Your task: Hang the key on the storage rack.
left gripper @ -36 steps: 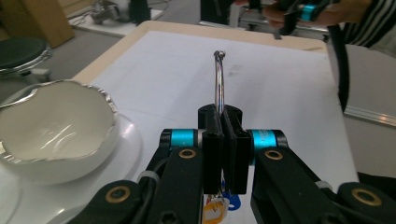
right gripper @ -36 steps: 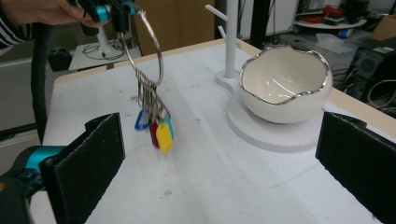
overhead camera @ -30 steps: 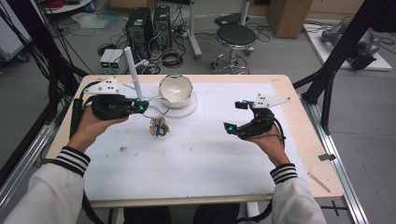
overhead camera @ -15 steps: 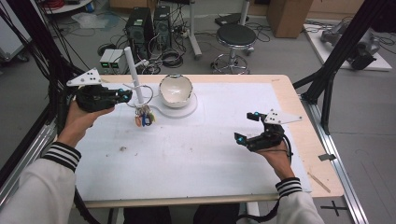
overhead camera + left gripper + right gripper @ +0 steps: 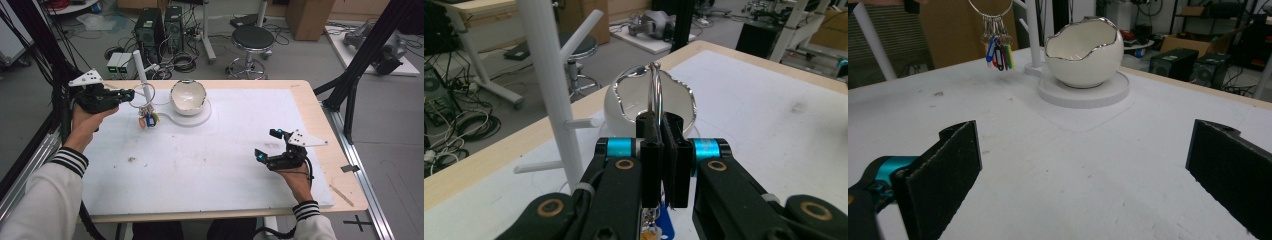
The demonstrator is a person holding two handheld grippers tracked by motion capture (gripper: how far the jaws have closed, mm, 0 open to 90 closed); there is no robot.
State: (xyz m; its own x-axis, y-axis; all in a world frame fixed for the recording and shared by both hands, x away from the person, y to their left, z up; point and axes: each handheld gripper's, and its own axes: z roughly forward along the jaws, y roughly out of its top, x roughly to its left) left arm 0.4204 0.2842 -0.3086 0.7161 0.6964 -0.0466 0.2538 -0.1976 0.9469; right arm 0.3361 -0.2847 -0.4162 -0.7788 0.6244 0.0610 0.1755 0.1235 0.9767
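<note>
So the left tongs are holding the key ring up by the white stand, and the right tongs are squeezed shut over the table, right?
Not quite. The right tongs are wide open, not squeezed shut; the right gripper view shows a big gap between the jaws above the table. The left tongs do hold the key ring up by the white stand.

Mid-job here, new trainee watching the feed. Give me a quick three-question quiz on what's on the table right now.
1. True or false: the left gripper is shut on the key ring.
2. What hangs below the ring: A) coloured key tags, B) a spoon, C) a cable?
3. Fill in: the egg-shaped bowl sits on a white ____.

Key
1. True; its jaws pinch the ring beside the white pegged stand.
2. A.
3. Base. The right gripper is open, apart from all of it.
</note>
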